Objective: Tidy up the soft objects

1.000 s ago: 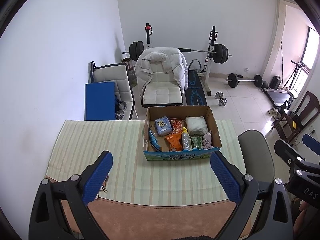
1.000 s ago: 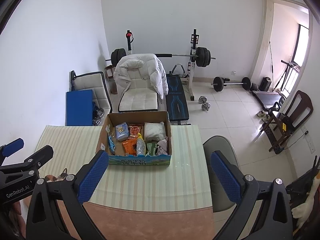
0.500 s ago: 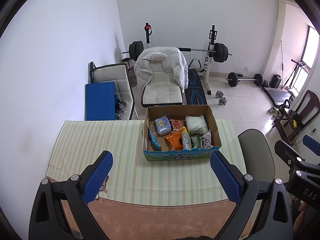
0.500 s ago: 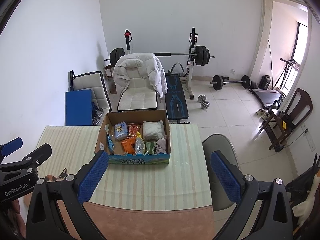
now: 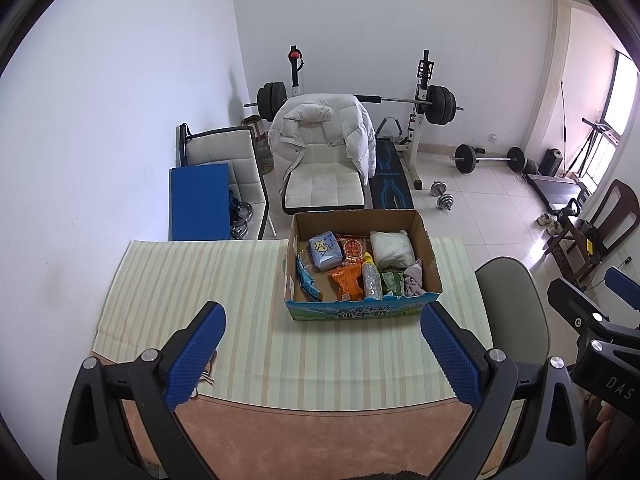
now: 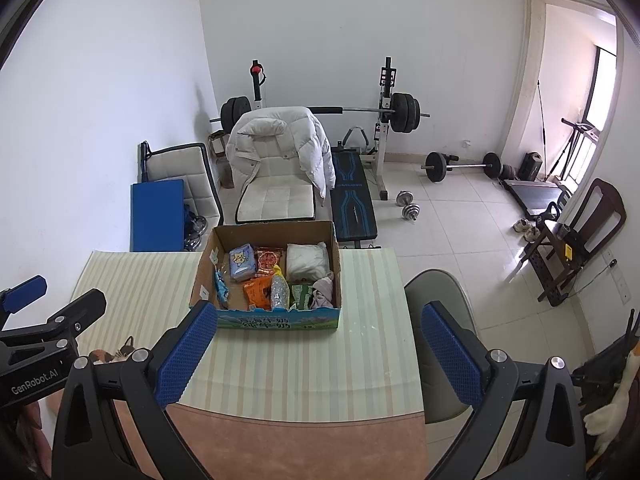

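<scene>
A cardboard box [image 5: 360,314] stands on the striped tablecloth [image 5: 192,280] at the table's far side; it also shows in the right wrist view [image 6: 280,322]. In it lie soft packs: a blue tissue pack [image 5: 325,255], a white pillow pack [image 5: 391,248], an orange bag [image 5: 347,286], a pink cloth [image 5: 414,280] and other snack bags. My left gripper [image 5: 320,356] is open and empty, above the table's near edge. My right gripper [image 6: 316,356] is open and empty, to its right. A small furry object [image 6: 116,354] lies on the table's near left.
A grey chair [image 6: 444,312] stands at the table's right side. Beyond the table are a white chair with a white jacket [image 5: 324,140], a blue mat [image 5: 199,200], a weight bench [image 5: 392,184] and dumbbells [image 5: 440,196] on the tiled floor.
Both grippers have drifted slightly; the box sits a little lower and nearer in the right wrist view. Nothing was grasped or released.
</scene>
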